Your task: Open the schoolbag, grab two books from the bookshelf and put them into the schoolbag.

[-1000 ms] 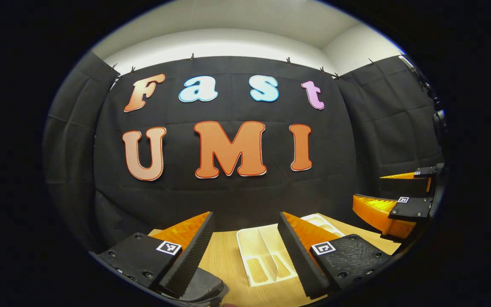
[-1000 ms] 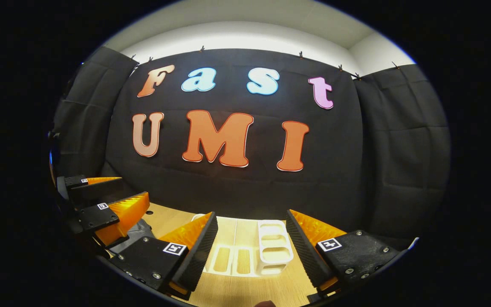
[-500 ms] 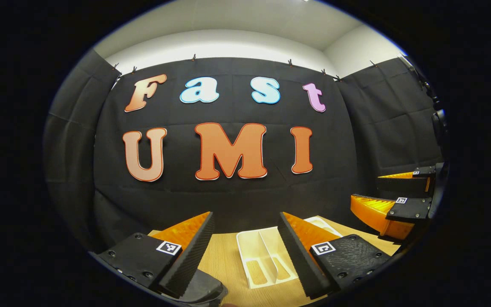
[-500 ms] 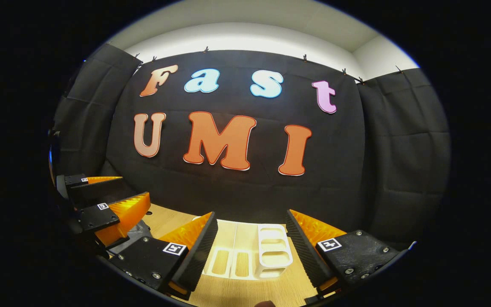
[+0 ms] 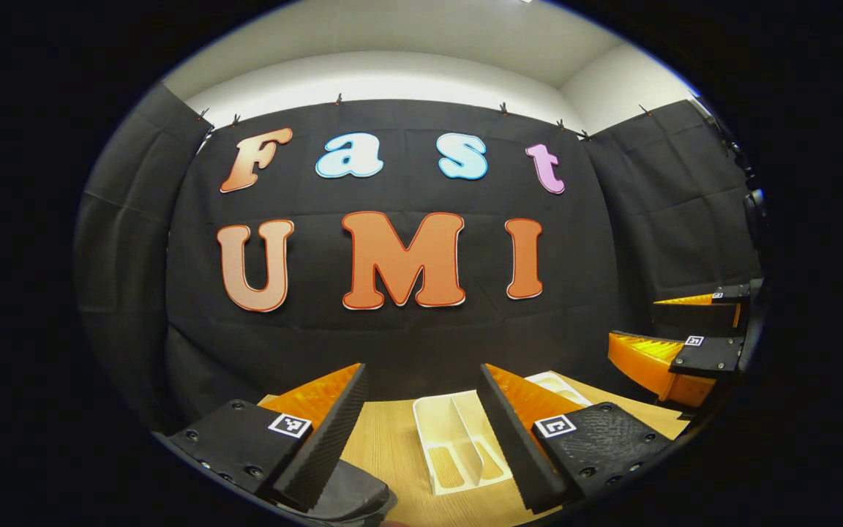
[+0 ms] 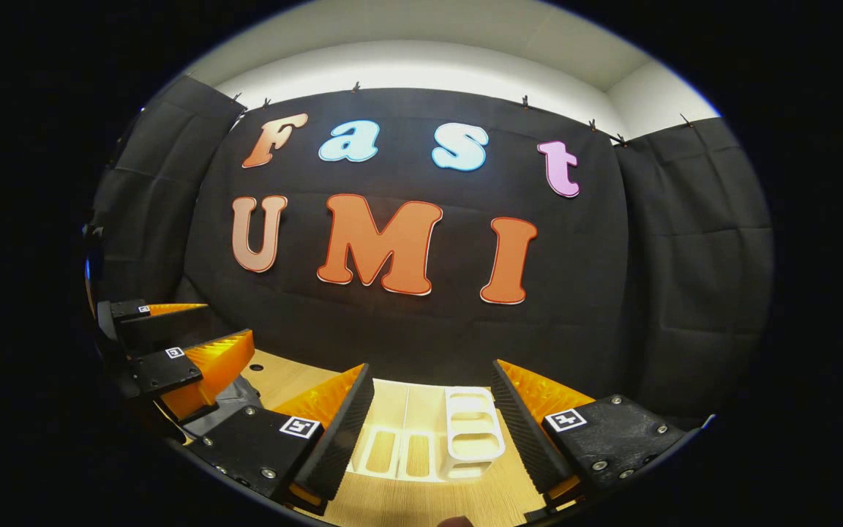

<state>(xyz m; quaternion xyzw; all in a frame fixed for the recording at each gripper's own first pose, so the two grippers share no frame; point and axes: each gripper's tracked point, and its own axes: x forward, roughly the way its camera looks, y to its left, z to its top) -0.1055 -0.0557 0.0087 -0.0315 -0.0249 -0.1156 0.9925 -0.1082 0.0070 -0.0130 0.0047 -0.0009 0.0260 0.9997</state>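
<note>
Both grippers are held level over a pale wooden tabletop (image 5: 385,446), pointing at the black cloth wall. The left gripper (image 5: 421,432) has its jaws wide apart with nothing between them, and the right gripper (image 6: 432,432) is the same: spread open and empty.

Ahead of the left gripper, between its fingers, stands a cream-white plastic bookshelf rack with an upright divider (image 5: 458,439); in the right gripper view the same rack (image 6: 429,435) sits just beyond the fingertips, its slotted end panel facing the camera. I can make out no books in its compartments from these angles. At the lower edge of the left gripper view, under the left finger, lies a dark rounded shape (image 5: 352,498) that may be the schoolbag, though too little of it shows to be sure. The right gripper appears at the far right of the left gripper view (image 5: 674,344), well apart from the left one.

Several things could go wrong from here, as I judge it. With both cameras tilted up at the wall, the bag's opening sits below the field of sight, so a reach for the zip could miss or snag cloth. The rack looks light, and a careless finger could push or tip it. Reaching for books before the bag is open would leave nowhere to put them.
</note>
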